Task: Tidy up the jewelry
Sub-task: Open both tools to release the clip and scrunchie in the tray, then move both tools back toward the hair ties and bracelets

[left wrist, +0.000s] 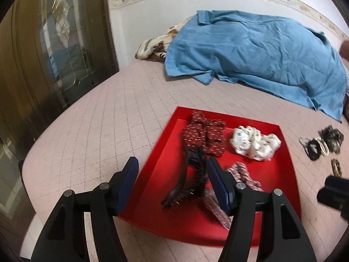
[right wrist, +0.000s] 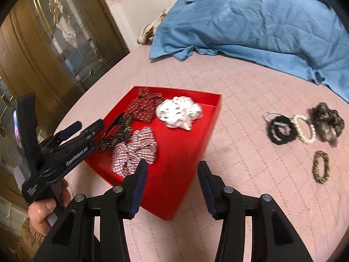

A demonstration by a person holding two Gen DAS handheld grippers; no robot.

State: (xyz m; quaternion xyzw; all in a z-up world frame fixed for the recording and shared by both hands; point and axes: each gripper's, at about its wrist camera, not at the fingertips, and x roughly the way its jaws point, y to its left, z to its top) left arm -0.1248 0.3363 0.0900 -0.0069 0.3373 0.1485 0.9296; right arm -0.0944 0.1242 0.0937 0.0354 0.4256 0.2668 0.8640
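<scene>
both grippers, left gripper (left wrist: 172, 182) and right gripper (right wrist: 172, 183), gape empty over our red tray (right wrist: 185, 170); next, we pinch the beaded bracelet (right wrist: 321, 167) squarely off the quilt.

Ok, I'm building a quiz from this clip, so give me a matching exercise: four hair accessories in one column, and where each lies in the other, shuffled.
Things:
1. white scrunchie
2. pearl bracelet
3. black claw clip
4. checked scrunchie

Places:
A. on the pink quilt, outside the red tray
B. far part of the tray
C. tray's left edge
D. near part of the tray, beside the clip

Pairs: 1-B, 2-A, 3-C, 4-D
</scene>
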